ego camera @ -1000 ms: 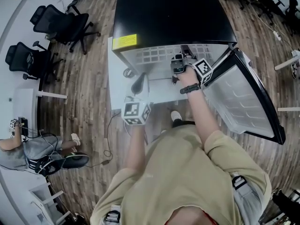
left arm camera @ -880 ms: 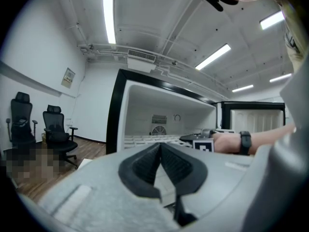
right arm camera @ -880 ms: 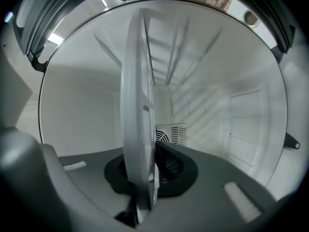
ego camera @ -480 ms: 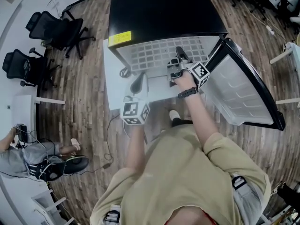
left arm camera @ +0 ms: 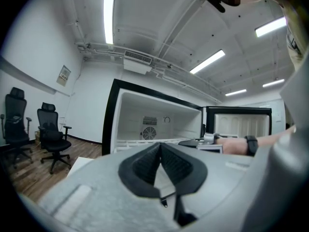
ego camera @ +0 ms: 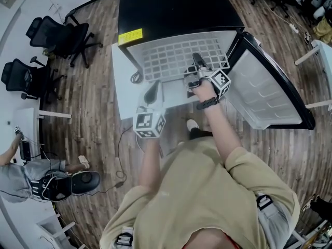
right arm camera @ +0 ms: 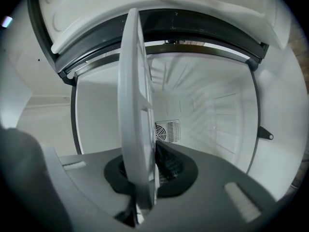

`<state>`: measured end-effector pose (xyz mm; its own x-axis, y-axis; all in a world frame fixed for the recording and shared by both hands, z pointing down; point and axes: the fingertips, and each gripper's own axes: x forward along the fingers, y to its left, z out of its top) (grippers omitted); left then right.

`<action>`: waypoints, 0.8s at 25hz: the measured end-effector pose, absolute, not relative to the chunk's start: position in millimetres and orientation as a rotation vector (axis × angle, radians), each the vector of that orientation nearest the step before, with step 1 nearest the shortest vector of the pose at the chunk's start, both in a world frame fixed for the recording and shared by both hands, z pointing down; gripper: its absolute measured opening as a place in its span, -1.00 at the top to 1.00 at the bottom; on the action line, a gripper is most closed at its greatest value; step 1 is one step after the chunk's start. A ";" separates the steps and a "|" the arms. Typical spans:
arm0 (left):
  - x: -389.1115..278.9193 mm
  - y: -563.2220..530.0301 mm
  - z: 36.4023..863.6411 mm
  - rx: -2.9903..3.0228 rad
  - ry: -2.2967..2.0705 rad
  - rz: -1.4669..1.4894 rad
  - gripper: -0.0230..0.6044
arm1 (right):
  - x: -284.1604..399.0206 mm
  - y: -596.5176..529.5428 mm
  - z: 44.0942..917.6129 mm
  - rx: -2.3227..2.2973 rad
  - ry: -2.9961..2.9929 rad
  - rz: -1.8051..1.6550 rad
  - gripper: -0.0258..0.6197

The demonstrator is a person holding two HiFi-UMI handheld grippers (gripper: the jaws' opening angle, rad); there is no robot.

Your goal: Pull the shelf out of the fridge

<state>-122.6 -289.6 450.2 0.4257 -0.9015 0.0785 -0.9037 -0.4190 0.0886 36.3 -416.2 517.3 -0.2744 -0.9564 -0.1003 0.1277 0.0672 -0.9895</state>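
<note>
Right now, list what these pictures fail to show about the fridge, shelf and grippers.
- Head view: rear edge of the shelf, hidden under the fridge top.
- Head view: print on the yellow label, too small.
- Right gripper view: one jaw of the right gripper, covered by the clamped shelf.
- Left gripper view: wall sign, too small.

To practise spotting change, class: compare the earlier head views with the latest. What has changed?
The right tool, clamped on the shelf, has drawn it further out of the fridge, towards the person. The left tool still holds nothing; the door stays open.
</note>
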 end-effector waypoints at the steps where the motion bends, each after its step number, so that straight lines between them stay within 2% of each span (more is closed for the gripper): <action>1: -123.7 -288.8 449.1 2.550 -1.623 0.027 0.93 | 36.3 -414.9 516.1 -0.913 1.361 -1.400 0.84; 20: -131.1 -252.9 445.9 2.572 -1.590 -0.009 0.93 | 40.0 -359.2 518.2 -0.935 1.343 -1.401 0.83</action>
